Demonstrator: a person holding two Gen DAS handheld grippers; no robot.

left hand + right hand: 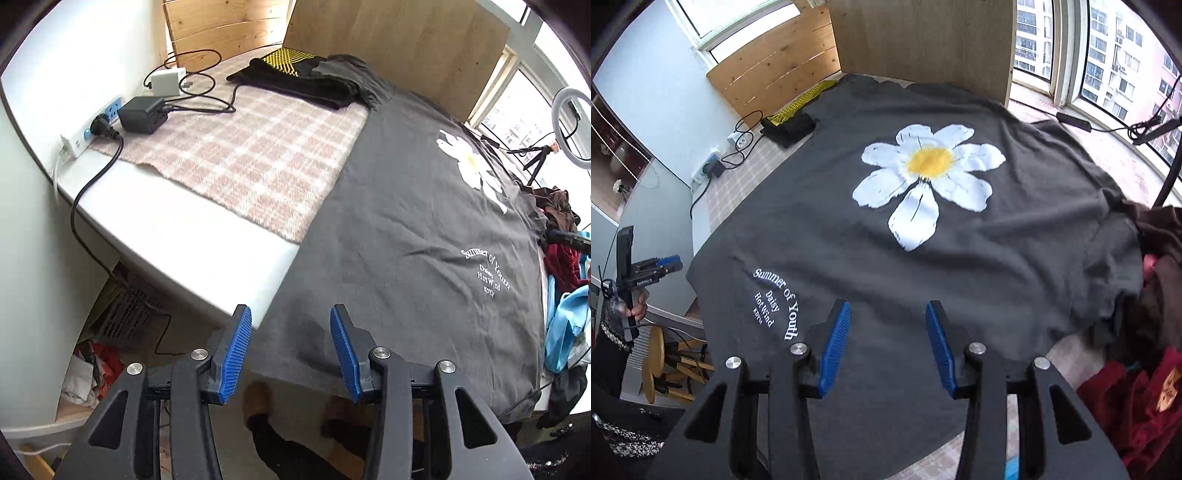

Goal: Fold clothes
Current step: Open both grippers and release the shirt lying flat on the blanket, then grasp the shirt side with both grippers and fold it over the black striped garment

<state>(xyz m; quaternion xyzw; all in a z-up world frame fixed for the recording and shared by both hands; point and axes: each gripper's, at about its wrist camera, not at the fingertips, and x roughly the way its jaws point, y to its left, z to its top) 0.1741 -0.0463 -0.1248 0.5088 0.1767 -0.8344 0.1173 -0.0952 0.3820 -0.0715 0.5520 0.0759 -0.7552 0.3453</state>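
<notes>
- Lying flat across the middle of the right wrist frame, the grey T-shirt point(886, 229) covers the table point(177, 229).
- Left gripper point(291, 350) gapes, gripping nothing.
- Right gripper point(888, 347) likewise released, above the shirt's near hem.

Left gripper point(291, 352), right gripper point(888, 349) (both agape, empty)

We see pale walls point(661, 92) | wood panels point(783, 66) | bright windows point(1108, 55) | white table point(177, 229) | round stool point(652, 365)
</notes>
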